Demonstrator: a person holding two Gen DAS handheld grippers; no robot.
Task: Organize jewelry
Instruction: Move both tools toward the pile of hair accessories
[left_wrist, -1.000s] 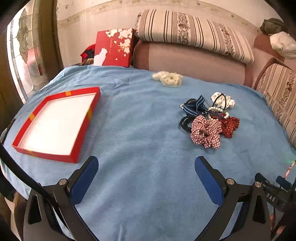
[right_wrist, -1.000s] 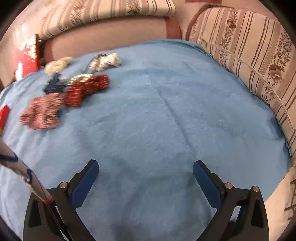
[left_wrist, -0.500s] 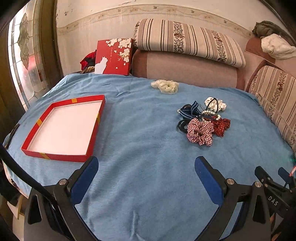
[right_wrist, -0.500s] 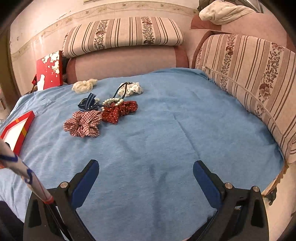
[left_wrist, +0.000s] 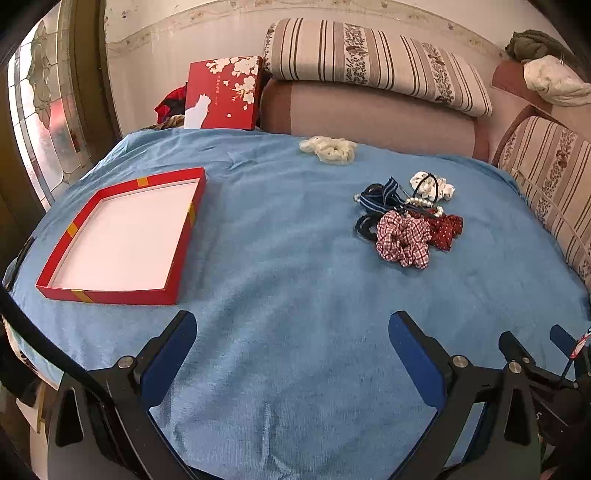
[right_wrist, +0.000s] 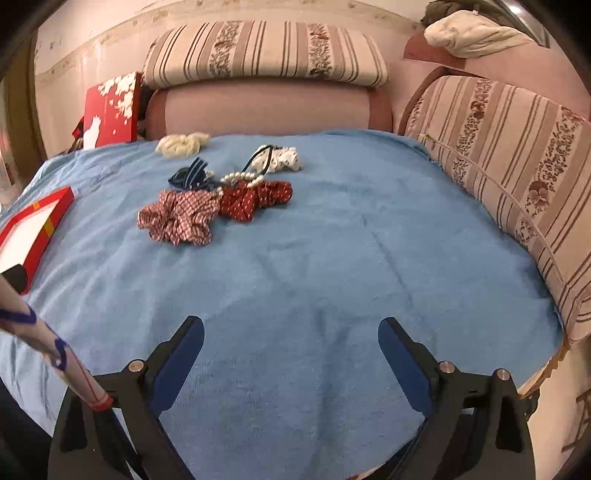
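A pile of hair accessories lies on the blue cloth: a red-and-white checked scrunchie (left_wrist: 403, 240) (right_wrist: 179, 216), a dark red dotted scrunchie (left_wrist: 445, 229) (right_wrist: 255, 198), a navy striped bow (left_wrist: 376, 195) (right_wrist: 190, 176), a pearl string (left_wrist: 424, 205) (right_wrist: 242, 178), a white dotted scrunchie with a black band (left_wrist: 432, 185) (right_wrist: 280, 159). A cream scrunchie (left_wrist: 328, 148) (right_wrist: 183, 144) lies apart, farther back. An open red tray (left_wrist: 184, 236) (right_wrist: 55, 218) sits at the left. My left gripper (left_wrist: 291, 332) and right gripper (right_wrist: 291, 339) are both open and empty, held above the near part of the cloth.
A red box lid with white blossoms (left_wrist: 221, 92) (right_wrist: 110, 107) leans at the back. Striped sofa cushions (right_wrist: 517, 166) border the back and right. A stained-glass door (left_wrist: 48, 122) stands at the left. The right gripper's body (left_wrist: 546, 369) shows at the left wrist view's lower right.
Both grippers have pulled back and tilted up, so the whole cloth, pile and tray show. The right view has steadied after a blurred swing. Nothing on the cloth has moved.
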